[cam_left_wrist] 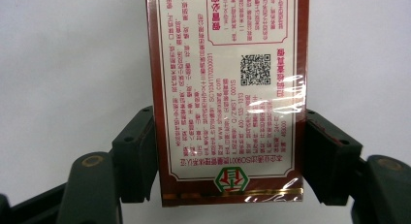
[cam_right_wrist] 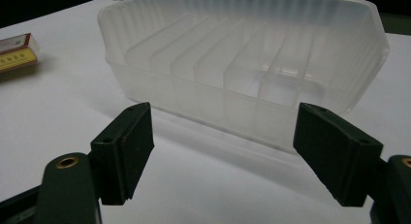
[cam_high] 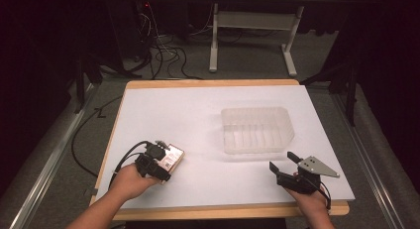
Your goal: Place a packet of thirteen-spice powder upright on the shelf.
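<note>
Packet (cam_left_wrist: 228, 98) being gripped at lower left of the high view, beside a ridged clear tray (cam_high: 257, 130).

Left gripper (cam_high: 159, 162) is clenching on the packet's two long edges, the glossy wrapped packet lying flat on the white table (cam_high: 198, 120). Right gripper (cam_high: 282, 162) is resting at lower right with jaws spread and nothing between them, facing the tray's near wall. Tray is standing right of centre, its slots empty. Risk, as judged: the slick film may let the packet slide or tilt when lifted, since the pads are gripping near one end.
</note>
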Demonstrator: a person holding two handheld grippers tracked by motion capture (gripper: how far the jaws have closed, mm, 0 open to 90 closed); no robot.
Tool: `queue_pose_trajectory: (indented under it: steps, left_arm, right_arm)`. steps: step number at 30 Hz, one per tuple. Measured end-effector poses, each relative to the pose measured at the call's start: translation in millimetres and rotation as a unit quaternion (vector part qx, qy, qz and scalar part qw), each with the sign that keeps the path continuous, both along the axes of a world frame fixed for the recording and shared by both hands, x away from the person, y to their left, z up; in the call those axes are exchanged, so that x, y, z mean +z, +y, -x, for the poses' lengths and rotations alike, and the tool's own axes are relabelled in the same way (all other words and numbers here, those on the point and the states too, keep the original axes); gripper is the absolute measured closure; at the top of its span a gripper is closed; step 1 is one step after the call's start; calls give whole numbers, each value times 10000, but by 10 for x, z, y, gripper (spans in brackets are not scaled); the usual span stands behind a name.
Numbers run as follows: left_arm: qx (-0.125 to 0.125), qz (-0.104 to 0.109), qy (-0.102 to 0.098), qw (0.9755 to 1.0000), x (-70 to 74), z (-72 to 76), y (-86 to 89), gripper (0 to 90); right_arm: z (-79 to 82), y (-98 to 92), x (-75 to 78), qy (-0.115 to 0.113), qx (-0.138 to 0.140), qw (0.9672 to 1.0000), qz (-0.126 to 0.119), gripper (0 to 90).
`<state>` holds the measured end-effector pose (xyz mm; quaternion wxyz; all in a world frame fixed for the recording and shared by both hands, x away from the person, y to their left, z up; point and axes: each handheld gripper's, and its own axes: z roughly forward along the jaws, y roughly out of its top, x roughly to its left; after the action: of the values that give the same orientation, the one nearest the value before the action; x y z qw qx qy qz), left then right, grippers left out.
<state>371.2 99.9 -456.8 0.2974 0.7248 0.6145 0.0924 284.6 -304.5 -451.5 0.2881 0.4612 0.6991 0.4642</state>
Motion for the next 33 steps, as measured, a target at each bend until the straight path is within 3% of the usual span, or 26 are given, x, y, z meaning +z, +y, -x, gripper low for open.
queue_pose_trajectory:
  steps: [4, 11, 16, 21, 26, 28, 30, 32, 33]
  left_arm:
    - [-58, 78, -109, 9999, 23, 18, -16, 321]
    - [2, 402, -512, 9979, 32, 45, -65, 322]
    - [36, 635, -965, 9933, 8, 112, -158, 321]
    - [112, 966, -1286, 9869, 64, 148, -229, 322]
    - [219, 1356, -1545, 9784, 108, 183, -279, 322]
    - [220, 1404, -1761, 9741, 96, 208, -309, 322]
    - [209, 1419, -1819, 9728, 88, 220, -323, 322]
    - [191, 1606, -1946, 9674, 84, 261, -349, 323]
    - [156, 1609, -1999, 9664, 86, 276, -355, 322]
  right_arm:
    - [-1, 1, -2, -7, 7, 10000, -6, 227]
    - [2, -2, -1, -15, 23, 10000, -33, 227]
    - [-2, 1, 1, -29, 58, 10000, -28, 223]
    - [9, -3, 6, -46, 61, 9999, -79, 211]
    - [23, 11, 19, -60, 60, 9999, -125, 188]
    - [23, 19, 22, -79, 69, 9998, -176, 183]
    - [21, 22, 22, -83, 77, 9998, -174, 177]
    - [11, 28, 9, -32, 103, 9998, -139, 177]
    - [11, 28, 6, -27, 108, 9998, -150, 176]
